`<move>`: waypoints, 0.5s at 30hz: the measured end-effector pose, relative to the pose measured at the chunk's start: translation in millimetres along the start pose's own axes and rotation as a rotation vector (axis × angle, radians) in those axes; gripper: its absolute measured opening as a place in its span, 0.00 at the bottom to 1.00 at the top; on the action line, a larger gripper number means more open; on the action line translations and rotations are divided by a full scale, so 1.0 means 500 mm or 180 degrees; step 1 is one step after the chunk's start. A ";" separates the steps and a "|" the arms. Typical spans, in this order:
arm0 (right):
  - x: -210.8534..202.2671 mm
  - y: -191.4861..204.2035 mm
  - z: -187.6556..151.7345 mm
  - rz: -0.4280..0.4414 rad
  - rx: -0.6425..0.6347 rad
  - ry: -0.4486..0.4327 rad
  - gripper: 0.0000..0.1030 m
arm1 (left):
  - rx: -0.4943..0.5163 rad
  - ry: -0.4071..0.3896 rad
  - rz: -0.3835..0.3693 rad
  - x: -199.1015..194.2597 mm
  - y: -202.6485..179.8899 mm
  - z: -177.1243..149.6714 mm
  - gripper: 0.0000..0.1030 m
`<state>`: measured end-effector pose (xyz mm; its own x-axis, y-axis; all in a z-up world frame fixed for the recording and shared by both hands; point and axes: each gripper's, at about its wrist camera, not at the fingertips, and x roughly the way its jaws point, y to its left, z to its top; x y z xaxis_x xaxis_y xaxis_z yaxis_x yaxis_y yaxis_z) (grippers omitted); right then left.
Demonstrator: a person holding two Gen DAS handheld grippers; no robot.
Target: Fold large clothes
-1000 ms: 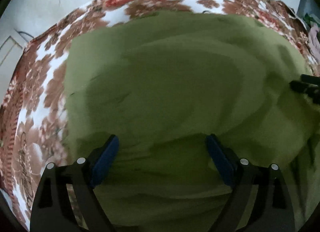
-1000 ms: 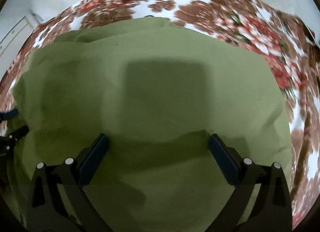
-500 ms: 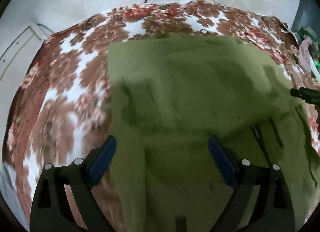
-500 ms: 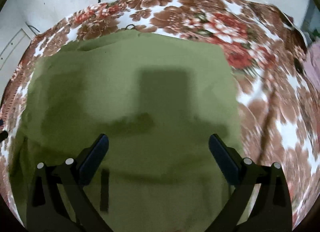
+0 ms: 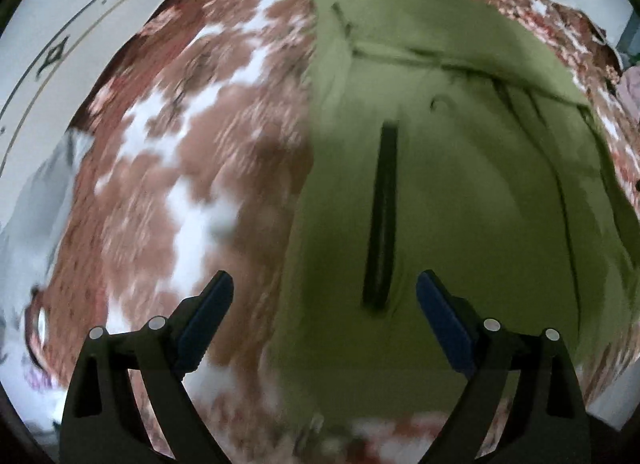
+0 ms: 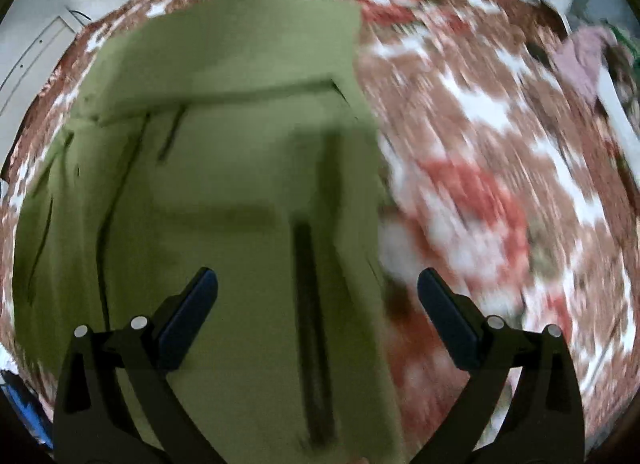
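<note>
Olive-green garment [image 5: 460, 192] lies folded and matte on the floral bedspread [image 5: 180, 168] — left gripper [image 5: 324, 316] and right gripper [image 6: 318, 312] above it, jaws spread wide, empty.

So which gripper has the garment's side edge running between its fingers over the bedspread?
Both do: the left gripper straddles the green garment's left edge, the right gripper its right edge; floral bedspread lies beyond each.

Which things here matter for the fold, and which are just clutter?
Job:
- green garment, lying on the floral cover, top portion folded over
- left gripper, jaws open
- right gripper, jaws open

Lying about:
- floral cover underneath
- pinkish cloth at far right edge
</note>
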<state>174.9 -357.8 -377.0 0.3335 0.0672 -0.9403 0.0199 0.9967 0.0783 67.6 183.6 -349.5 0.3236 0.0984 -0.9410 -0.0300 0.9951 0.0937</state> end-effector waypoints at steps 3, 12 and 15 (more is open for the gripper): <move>-0.016 -0.043 -0.069 0.0057 0.0108 0.0217 0.95 | -0.0075 0.0056 0.0028 -0.014 0.028 -0.059 0.89; 0.011 -0.086 -0.279 0.0023 0.0214 0.0738 0.95 | -0.0260 0.0293 -0.0063 0.010 0.094 -0.190 0.89; 0.036 -0.085 -0.316 0.0156 0.0303 0.0884 0.95 | -0.0281 0.0322 -0.0180 0.025 0.110 -0.196 0.89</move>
<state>31.0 -391.9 -449.4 0.0658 0.1381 -0.9882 0.1030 0.9842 0.1443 -22.7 239.7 -388.0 0.2303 0.0373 -0.9724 -0.0990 0.9950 0.0147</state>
